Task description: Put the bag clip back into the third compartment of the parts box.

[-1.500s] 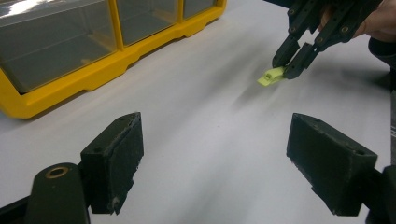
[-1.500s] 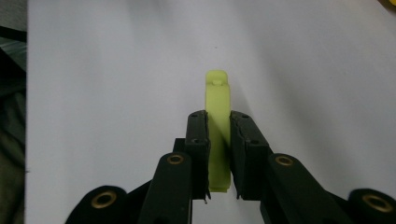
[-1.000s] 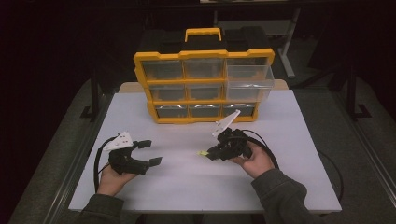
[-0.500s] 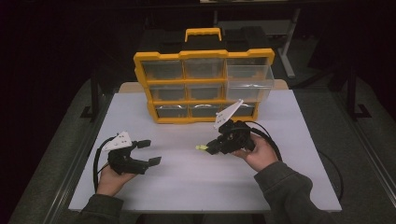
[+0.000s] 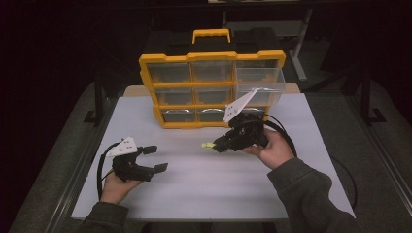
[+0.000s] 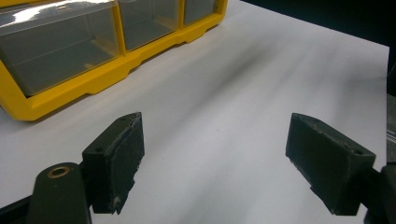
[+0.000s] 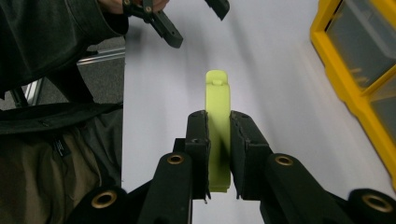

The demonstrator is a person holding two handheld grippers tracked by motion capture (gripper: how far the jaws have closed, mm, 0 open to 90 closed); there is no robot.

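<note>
Workshop-like setting: yellow parts organizer [image 5: 212, 90] on white table [image 5: 194, 179], dark surroundings.

Dark grey-green sleeves are worn to both wrists. Each black gripper, left [image 5: 156, 158] and right [image 5: 217, 144], is topped by a white triangular plate, fitted with brass-ringed pivots, and trailed by a black cable.

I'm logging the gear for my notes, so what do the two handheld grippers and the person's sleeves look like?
Both the left gripper and the right gripper are black with two blocky jaws, brass-coloured rivets at the linkages, a pale three-cornered plate on top and a black cable trailing behind. The person wears dark grey-green long sleeves.
</note>
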